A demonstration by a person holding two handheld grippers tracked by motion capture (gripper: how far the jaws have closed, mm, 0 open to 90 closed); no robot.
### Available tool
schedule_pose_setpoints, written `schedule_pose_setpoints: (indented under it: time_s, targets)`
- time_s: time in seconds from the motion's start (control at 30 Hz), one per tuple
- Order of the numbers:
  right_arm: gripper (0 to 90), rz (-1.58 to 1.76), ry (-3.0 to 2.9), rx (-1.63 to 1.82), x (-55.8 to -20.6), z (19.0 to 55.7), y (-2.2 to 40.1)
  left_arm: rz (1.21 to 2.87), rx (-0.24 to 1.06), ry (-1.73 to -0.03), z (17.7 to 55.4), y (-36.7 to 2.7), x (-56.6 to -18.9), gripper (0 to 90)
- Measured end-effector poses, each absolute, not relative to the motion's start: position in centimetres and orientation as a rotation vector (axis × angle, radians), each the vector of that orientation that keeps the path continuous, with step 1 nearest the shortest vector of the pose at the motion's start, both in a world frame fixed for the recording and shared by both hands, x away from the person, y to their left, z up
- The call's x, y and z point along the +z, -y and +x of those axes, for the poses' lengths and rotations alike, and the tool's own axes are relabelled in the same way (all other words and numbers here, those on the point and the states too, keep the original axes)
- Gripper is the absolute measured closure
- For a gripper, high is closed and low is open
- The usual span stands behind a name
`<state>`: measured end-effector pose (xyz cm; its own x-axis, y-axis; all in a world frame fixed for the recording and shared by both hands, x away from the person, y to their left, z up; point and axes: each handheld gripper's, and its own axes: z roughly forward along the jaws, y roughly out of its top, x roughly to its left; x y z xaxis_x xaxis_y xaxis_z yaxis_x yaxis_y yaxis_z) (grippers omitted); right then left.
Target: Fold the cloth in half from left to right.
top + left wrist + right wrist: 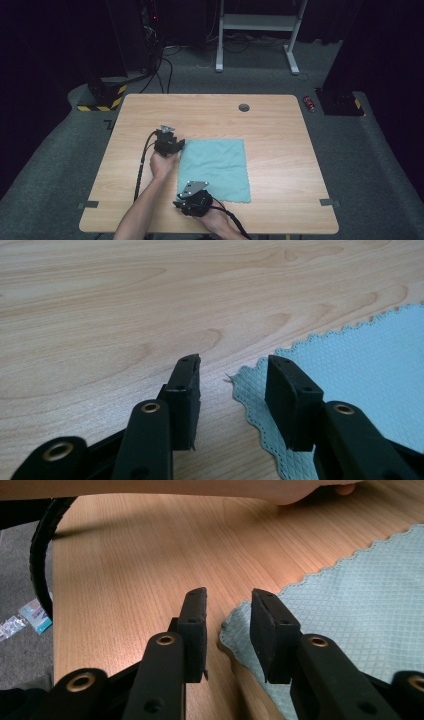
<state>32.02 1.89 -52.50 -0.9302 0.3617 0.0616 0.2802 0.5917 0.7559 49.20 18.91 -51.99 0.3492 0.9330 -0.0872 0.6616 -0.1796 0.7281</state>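
A light blue-green cloth (216,167) lies flat on the wooden surface (270,125), a little toward six o'clock from the middle. The cloth is almost square and soft-looking, with tiny diamond bumps all over it and a wavy, stitched edge. The surface is pale wood with long brown grain lines, rounded corners and a small dark round hole (244,107) near twelve o'clock. In the high view the left claw (172,148) sits at the cloth's far left corner, at about ten o'clock of the cloth, and the right claw (184,204) sits at the near left corner, at about seven o'clock of it. Both claws are black and hard, with flat pads and small gold rings on their arms, and each has a grey three-cornered plate on top. In the left gripper view the left claw is apart, with the pointy cloth corner (239,380) lying in the gap and one pad over the cloth; the pads do not squeeze it. In the right gripper view the right claw (229,630) is also apart, with the rounded cloth corner (235,625) between the pads, not pinched. A bare forearm (175,489) crosses the top of that view. A black ribbed cable (42,545) curves at the surface's edge, above grey carpet (20,575).
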Motion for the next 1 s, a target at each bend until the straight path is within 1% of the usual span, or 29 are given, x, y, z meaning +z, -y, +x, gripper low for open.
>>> schedule_pose_setpoints:
  time_s: [0.03,0.13,0.23,0.3,0.4,0.43,0.53,0.63,0.77,1.0]
  targets:
    - [69.6,0.555,-2.719,1.247,-52.5,32.0,-2.0,1.956,0.503,-1.382,49.4,-18.7,-51.8,57.5]
    - [72.4,0.543,-2.715,1.231,-52.5,31.9,-2.1,1.980,0.502,-1.385,49.8,-18.1,-51.7,57.9]
    - [75.0,0.550,-2.710,1.223,-52.5,32.0,-2.1,2.001,0.539,-1.380,49.8,-17.6,-51.7,60.6]
    - [76.6,0.550,-2.705,1.217,-52.5,31.9,-2.1,2.006,0.540,-1.381,49.8,-17.6,-51.6,63.0]
    - [82.0,0.530,-2.701,1.206,-52.5,31.7,-2.1,2.005,0.538,-1.389,49.8,-17.9,-51.6,70.4]
    - [84.0,0.532,-2.700,1.203,-52.5,31.7,-2.1,2.007,0.529,-1.385,49.8,-17.9,-51.6,71.7]
    - [88.4,0.529,-2.698,1.199,-52.5,31.6,-2.2,2.011,0.514,-1.375,49.9,-17.7,-51.5,80.3]
    - [89.6,0.522,-2.698,1.200,-52.5,31.5,-2.2,2.012,0.502,-1.368,50.0,-17.5,-51.5,88.5]
    - [90.0,0.514,-2.689,1.201,-52.5,31.4,-2.2,1.981,0.447,-1.385,50.2,-18.1,-51.6,89.6]
    - [90.0,0.521,-2.666,1.235,-52.1,31.3,-1.6,1.958,0.429,-1.382,50.3,-18.4,-51.5,90.0]
